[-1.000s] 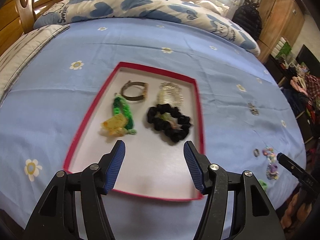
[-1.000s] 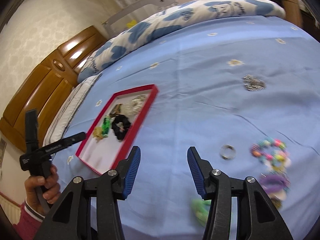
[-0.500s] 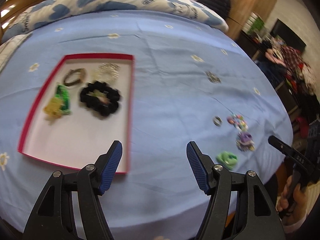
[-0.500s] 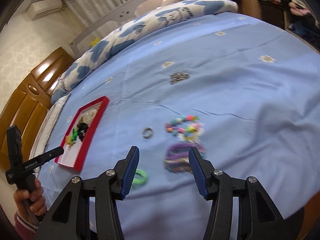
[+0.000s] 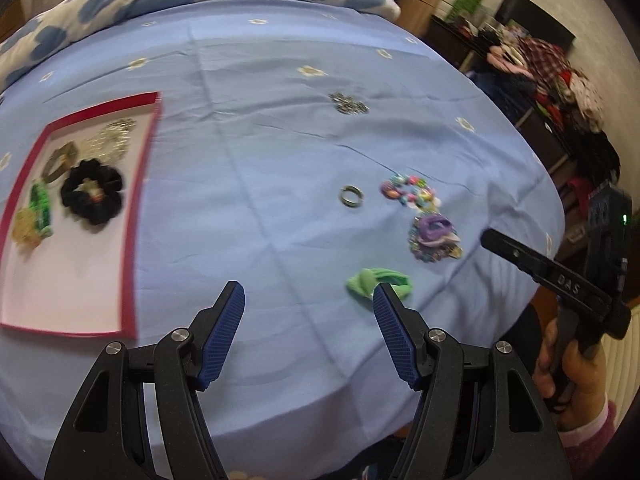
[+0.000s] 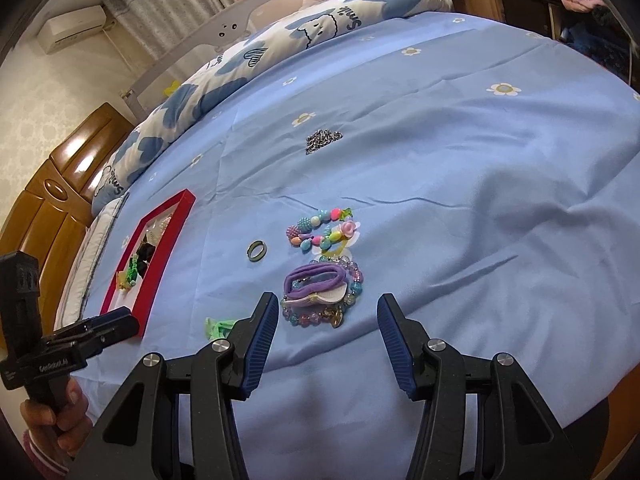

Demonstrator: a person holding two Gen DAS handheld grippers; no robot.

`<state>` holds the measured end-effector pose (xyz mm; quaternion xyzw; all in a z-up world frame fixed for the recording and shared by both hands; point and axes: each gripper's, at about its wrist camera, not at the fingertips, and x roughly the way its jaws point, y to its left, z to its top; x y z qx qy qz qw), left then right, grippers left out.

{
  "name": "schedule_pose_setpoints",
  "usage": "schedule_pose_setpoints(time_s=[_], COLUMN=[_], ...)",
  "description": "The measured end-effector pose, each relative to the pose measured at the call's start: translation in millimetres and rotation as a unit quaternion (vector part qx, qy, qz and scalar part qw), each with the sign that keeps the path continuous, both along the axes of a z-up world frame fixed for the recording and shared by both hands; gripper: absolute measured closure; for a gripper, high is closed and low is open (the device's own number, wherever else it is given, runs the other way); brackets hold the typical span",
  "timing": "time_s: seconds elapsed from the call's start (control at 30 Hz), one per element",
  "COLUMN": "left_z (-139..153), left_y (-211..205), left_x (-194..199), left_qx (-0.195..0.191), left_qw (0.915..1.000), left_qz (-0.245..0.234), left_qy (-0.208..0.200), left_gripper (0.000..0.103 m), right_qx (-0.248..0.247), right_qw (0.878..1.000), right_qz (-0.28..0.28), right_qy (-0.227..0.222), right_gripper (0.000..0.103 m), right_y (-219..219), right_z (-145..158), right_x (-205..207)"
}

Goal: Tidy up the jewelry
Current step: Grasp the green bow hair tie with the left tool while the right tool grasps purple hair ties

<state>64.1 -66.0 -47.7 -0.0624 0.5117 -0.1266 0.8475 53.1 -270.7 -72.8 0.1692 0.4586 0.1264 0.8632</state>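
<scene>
The left gripper (image 5: pixel 308 300) hangs over the blue bed sheet (image 5: pixel 260 80) with its jaws apart and nothing between them. The right gripper (image 6: pixel 326 322) also has its jaws apart and holds nothing; it is just in front of the purple hair tie (image 6: pixel 316 276), which lies on a beaded bracelet (image 6: pixel 352 280). The red tray (image 5: pixel 142 184) lies on the sheet at the left side of the left wrist view. Inside it are a black scrunchie (image 5: pixel 92 192), a green and yellow piece (image 5: pixel 34 220), a brown bangle (image 5: pixel 60 158) and a silver piece (image 5: pixel 110 140). The other jewelry is still on the sheet, well apart from the tray: a small ring (image 5: pixel 352 196), a colourful bead bracelet (image 5: pixel 410 194) just beside it, the purple tie with beads nearer to the person, and a green hair tie (image 5: pixel 378 282) close to the right finger of the left gripper. A silver chain (image 5: pixel 348 103) lies alone, farther up the bed. A folded duvet (image 6: pixel 280 40) with blue hearts lies along the far edge. A hand (image 5: pixel 576 376) in a pink sleeve holds the right gripper's handle.
</scene>
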Motion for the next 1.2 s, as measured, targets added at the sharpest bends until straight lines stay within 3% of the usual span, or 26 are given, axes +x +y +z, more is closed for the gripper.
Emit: schedule_pose_setpoints(time_s=[0.23,0.33,0.43,0.47,0.53,0.57,0.7,0.8,0.87,1.2], left_z=[-14.2,-20.6,-28.6,-31.5,-37.2,-40.3,-44.8,-43.7,-40.5,-15.6], left_y=[-31.4,-41.3,-49.6,-51.8,-55.0,-56.3,-53.2,-42.9,-34.0,22.8], left_x=[10.1,15.7,21.1,22.6,25.0,26.5,26.1,26.4,26.1,16.2], left_qx=[-0.01,-0.014,-0.011,-0.009,-0.008,-0.007,0.005,-0.013,-0.016,-0.038], left_qw=[0.9989,0.9981,0.9976,0.9974,0.9969,0.9966,0.9962,0.9969,0.9978,0.9992], left_qz=[-0.045,-0.059,-0.067,-0.069,-0.075,-0.078,-0.082,-0.071,-0.058,0.006], left_qy=[0.004,0.009,0.015,0.017,0.023,0.028,0.03,0.03,0.028,0.004], left_gripper=[0.037,0.037,0.037,0.037,0.054,0.068,0.091,0.096,0.097,0.097], right_qx=[-0.008,-0.018,-0.034,-0.038,-0.035,-0.033,-0.026,-0.017,-0.001,0.035], right_qw=[1.0,0.999,0.998,0.998,0.997,0.998,0.998,0.998,0.998,0.993], right_qz=[0.016,0.031,0.044,0.047,0.05,0.05,0.053,0.056,0.059,0.102], right_qy=[-0.001,0.005,0.02,0.027,0.036,0.036,0.033,0.03,0.032,0.037], right_gripper=[0.052,0.062,0.064,0.07,0.074,0.076,0.086,0.089,0.097,0.098], right_y=[7.5,13.5,19.0,20.2,20.3,19.8,18.8,20.5,22.4,58.9], right_z=[-6.8,-12.1,-22.2,-26.9,-34.6,-36.8,-36.4,-34.8,-34.7,-31.3], right_x=[15.5,24.3,32.3,34.3,36.6,36.5,35.0,34.0,35.0,31.9])
